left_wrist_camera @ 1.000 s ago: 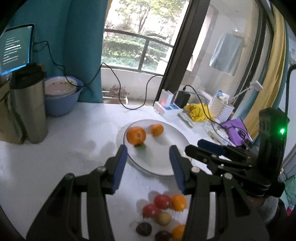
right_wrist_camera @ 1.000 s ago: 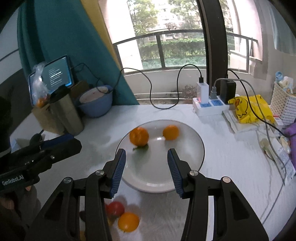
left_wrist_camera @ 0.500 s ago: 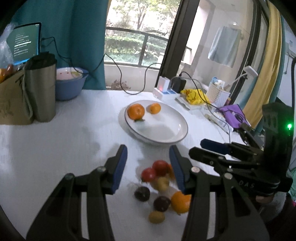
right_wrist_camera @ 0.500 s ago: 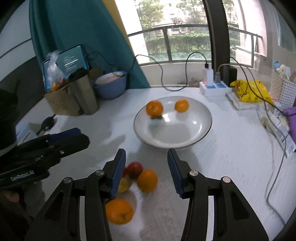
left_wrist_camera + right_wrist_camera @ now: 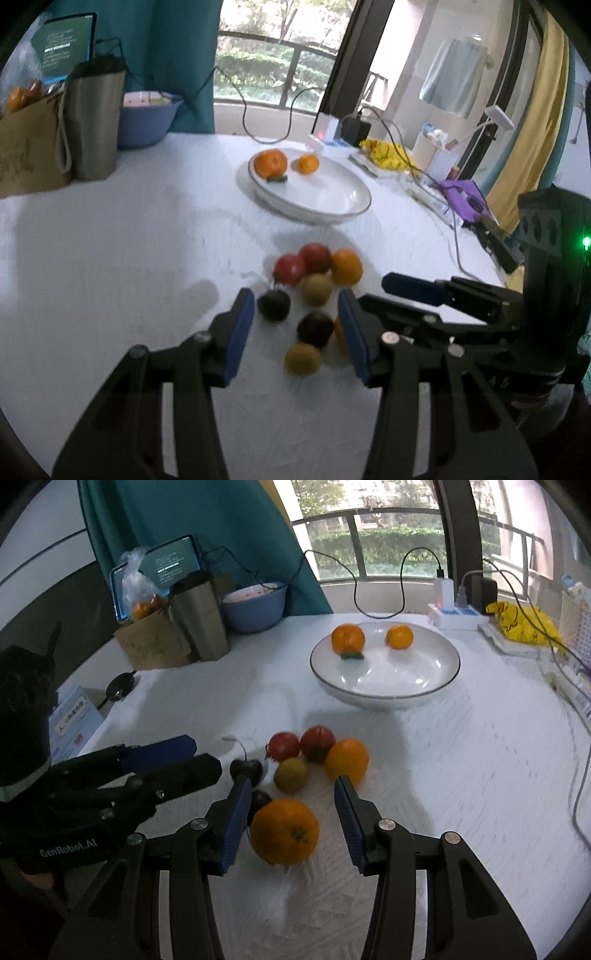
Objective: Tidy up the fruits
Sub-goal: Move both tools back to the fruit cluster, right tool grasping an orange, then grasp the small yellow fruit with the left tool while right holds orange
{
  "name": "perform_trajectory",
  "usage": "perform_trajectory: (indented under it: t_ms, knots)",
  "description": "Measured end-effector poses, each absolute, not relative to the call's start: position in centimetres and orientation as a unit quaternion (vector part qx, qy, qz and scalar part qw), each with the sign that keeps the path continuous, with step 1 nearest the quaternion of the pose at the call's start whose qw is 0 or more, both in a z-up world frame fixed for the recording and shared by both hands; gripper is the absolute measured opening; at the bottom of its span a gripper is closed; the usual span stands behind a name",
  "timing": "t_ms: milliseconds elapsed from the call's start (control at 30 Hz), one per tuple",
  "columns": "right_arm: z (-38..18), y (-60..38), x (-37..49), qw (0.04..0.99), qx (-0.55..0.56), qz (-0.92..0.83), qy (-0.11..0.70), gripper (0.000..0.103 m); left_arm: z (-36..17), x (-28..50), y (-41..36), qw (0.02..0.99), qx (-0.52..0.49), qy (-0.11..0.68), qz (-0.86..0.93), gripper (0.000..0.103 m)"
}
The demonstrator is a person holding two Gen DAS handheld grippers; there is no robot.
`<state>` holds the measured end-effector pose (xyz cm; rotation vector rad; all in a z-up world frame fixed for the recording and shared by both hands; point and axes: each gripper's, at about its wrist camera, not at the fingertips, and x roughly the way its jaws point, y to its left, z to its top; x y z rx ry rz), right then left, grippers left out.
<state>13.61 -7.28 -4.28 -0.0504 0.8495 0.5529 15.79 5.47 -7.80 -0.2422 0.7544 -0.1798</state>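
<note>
Two oranges [image 5: 347, 638] sit on the white plate [image 5: 384, 686]; the loose fruit pile [image 5: 314, 291] lies on the white table [image 5: 461, 775] just before it. Our left gripper [image 5: 295, 332] and right gripper [image 5: 291, 816] both hang open and empty above the pile. Behind stand a steel tumbler [image 5: 201, 616], a blue bowl [image 5: 255, 607] and a window railing. Only our right view shows the large orange [image 5: 284, 832] whole.

Fruit pile [image 5: 306, 760] before plate [image 5: 384, 690] — 2 oranges [image 5: 347, 638] in.
</note>
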Motion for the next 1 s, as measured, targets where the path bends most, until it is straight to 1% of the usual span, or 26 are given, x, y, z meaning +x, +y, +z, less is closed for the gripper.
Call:
perform_trajectory:
  t_ms: [267, 633, 700, 1000]
  knots:
    - [-5.5, -6.9, 12.9, 0.869, -0.034, 0.267, 0.416, 0.049, -9.5, 15.1, 5.5, 0.906, -0.126, 0.396, -0.081, 0.049]
    - [-7.0, -6.7, 13.1, 0.853, -0.037, 0.280, 0.439, 0.049, -10.4, 15.0, 5.2, 0.901, -0.117, 0.410, -0.087, 0.049]
    - [-7.0, -6.7, 13.0, 0.854, -0.040, 0.281, 0.436, 0.046, -10.6, 15.1, 5.1, 0.899, -0.112, 0.414, -0.086, 0.049]
    - [-5.9, -8.2, 12.7, 0.864, -0.039, 0.273, 0.421, 0.046, -11.3, 15.4, 3.6, 0.894, -0.076, 0.431, -0.097, 0.048]
